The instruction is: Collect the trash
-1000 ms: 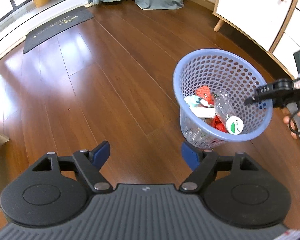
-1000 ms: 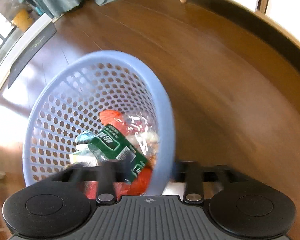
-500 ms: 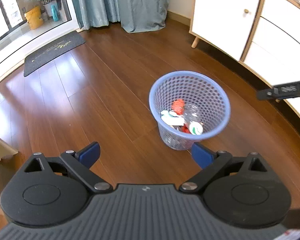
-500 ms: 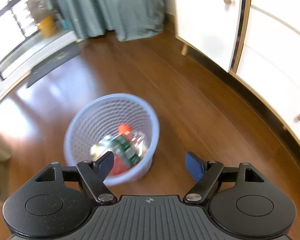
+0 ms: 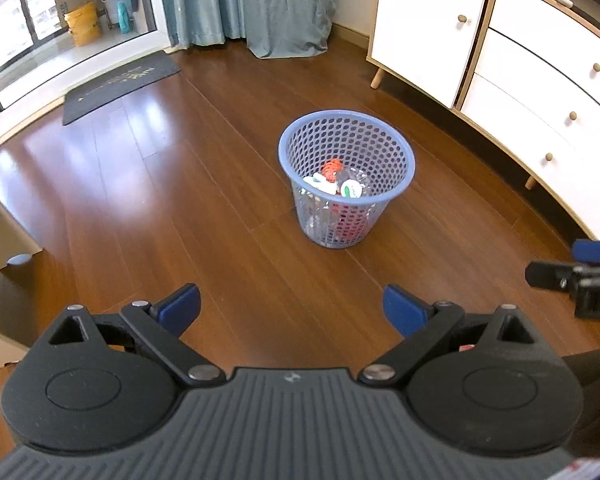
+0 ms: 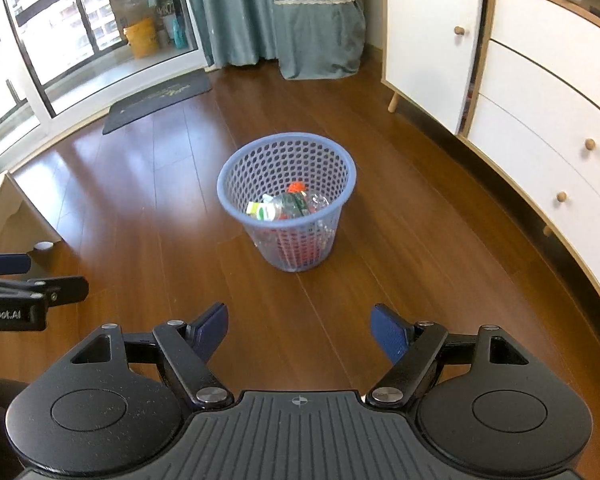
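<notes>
Both tongs, left (image 5: pixel 292 308) and right (image 6: pixel 300 332), gape empty.

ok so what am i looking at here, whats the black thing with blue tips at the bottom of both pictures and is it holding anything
There is no robot here. A person carries a hand-held two-finger gripper in each hand, and each gripper has a wide-angle camera looking forward along its fingers, so the black body at the bottom of each picture is the tool itself. One picture comes from the left gripper, the other from the right gripper; each also catches the other tool at its edge. The blue tips are the finger pads. Both sets of jaws stand wide open with nothing between them, so nothing is held. Ahead, on the wooden floor, stands a blue mesh basket holding trash: a clear plastic bottle and some red and white packaging. White cabinets line the right side.
</notes>
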`<state>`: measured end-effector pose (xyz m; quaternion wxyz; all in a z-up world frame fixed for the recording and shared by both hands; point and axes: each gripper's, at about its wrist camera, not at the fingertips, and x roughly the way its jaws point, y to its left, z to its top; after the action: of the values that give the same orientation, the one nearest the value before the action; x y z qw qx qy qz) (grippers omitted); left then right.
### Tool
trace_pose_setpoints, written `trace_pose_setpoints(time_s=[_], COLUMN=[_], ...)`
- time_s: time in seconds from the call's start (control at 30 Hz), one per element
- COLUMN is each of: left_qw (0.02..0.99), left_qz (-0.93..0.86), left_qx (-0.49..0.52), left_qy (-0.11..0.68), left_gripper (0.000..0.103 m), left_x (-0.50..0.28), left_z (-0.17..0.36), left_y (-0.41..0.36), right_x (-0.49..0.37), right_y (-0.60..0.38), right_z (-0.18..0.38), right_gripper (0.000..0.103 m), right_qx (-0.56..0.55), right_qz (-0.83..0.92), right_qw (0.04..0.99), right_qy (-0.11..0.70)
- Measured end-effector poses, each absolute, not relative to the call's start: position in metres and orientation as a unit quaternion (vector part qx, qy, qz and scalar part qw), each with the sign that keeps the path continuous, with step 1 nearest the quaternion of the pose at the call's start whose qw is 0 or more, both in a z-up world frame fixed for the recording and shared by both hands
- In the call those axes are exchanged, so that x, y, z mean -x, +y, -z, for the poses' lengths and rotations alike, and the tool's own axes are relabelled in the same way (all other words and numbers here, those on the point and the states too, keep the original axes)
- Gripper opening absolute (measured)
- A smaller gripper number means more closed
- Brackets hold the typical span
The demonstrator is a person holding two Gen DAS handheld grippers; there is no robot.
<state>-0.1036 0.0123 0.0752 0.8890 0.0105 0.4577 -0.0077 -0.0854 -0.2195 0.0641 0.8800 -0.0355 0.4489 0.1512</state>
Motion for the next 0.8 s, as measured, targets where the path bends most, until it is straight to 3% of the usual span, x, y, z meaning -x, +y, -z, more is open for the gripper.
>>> trace_pose_setpoints(time_s=[0.8], left_qw=[0.879], left_qz=[-0.008], left_qx=[0.000], left_qy=[0.478], left_gripper=[0.096], left_x=[0.143], left_z=[-0.012], left_y=[0.029], right_x=[0.099], right_y=[-0.209], right_z=[0.008], right_gripper=[0.075], right_qx=[0.008], right_qz=[-0.184], right_qw=[0.862], right_qy=[0.472])
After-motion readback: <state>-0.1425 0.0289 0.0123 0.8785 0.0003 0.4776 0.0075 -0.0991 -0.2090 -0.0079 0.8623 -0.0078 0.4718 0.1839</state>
